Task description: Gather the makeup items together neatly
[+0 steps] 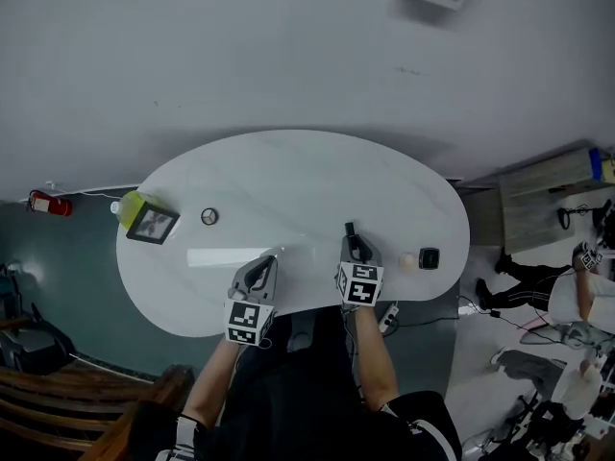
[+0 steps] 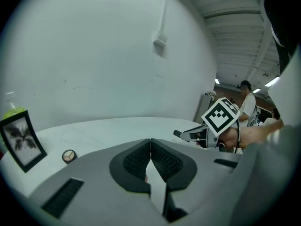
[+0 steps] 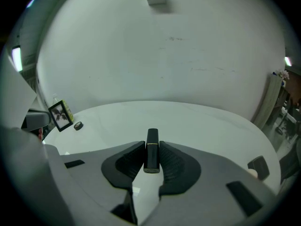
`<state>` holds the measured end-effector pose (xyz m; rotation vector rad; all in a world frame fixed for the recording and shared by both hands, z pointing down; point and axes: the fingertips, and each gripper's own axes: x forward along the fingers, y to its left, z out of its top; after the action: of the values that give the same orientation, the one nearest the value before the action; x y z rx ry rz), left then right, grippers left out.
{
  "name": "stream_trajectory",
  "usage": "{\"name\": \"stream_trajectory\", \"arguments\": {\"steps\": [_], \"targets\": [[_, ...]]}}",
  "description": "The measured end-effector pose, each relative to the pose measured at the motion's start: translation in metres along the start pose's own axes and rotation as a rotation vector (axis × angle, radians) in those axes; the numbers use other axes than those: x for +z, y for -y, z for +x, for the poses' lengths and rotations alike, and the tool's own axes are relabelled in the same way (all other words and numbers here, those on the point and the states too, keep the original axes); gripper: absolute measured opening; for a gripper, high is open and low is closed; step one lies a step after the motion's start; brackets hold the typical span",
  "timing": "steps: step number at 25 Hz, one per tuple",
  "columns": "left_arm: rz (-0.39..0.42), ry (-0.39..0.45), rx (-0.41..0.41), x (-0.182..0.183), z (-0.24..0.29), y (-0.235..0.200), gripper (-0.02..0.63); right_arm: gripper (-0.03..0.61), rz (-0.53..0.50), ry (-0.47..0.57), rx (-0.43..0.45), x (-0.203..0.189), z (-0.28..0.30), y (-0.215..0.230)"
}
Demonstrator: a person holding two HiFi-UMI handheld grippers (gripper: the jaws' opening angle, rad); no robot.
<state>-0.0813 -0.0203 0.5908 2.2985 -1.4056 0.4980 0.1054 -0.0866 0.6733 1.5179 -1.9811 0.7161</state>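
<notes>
Far left on the white oval table [image 1: 307, 166], a yellow-green bottle [image 1: 129, 206] stands right behind a small black picture frame [image 1: 154, 224]; just right of those sits 1 round compact [image 1: 209, 217], on its own; now the left gripper [image 2: 150, 142] hangs over the near edge of the table, its 2 jaws pressed tip to tip with nothing showing between the pads; beside it, the right gripper [image 3: 151, 146] is clamped on a black lipstick [image 3: 152, 149] with a thin gold band, the tube held lengthwise between the pads and poking out past the tips, above the tabletop; further right, near the table's end, a small pale round item [image 1: 408, 260] lies just beside a black square case [image 1: 430, 257], both well apart from the round compact on the left.
</notes>
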Motion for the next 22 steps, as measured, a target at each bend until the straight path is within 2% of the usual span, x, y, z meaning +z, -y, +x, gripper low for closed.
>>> {"name": "stream_trajectory", "arguments": {"steps": [10, 22], "targets": [[0.053, -0.007, -0.105, 0.010, 0.035, 0.066, 0.020, 0.111, 0.073, 0.000, -0.085, -0.028, -0.034, 0.073], [0.072, -0.047, -0.160, -0.003, 0.057, 0.114, 0.020, 0.112, 0.112, -0.041, -0.111, -0.066, -0.043, 0.114]]}}
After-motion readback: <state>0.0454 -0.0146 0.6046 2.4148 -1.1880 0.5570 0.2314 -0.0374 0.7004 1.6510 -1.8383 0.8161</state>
